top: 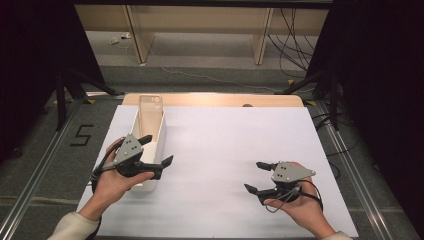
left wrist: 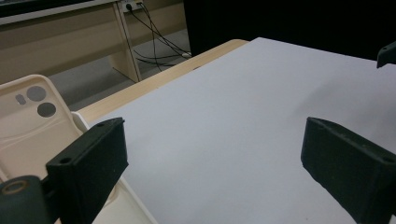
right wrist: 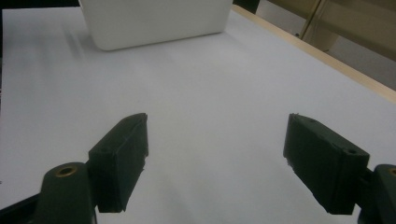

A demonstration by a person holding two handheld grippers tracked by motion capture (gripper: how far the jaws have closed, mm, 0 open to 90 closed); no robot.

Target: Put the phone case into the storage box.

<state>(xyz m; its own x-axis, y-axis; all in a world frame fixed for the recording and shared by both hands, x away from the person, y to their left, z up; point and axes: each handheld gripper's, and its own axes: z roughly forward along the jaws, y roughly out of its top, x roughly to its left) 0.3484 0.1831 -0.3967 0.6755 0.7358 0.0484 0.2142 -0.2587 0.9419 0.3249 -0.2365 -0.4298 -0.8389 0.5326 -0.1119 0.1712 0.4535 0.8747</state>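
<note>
Phone case (top: 150,111) in bin (top: 161,131), left claw (top: 159,149) spread beside

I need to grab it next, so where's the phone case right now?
In the high view the phone case stands upright in the far end of the white bin, at the table's left side, just beyond the open left gripper.

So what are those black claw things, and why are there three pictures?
Those are grippers, tools with two black jaws that a person squeezes by hand. The high view looks down on the table: the left gripper hovers over a white bin, and the right gripper hovers over the bare white table sheet. The other two pictures come from little cameras riding on each gripper, looking out between its jaws. In the left gripper view you see a cream phone case standing in the bin. Both grippers are open and hold nothing.
</note>
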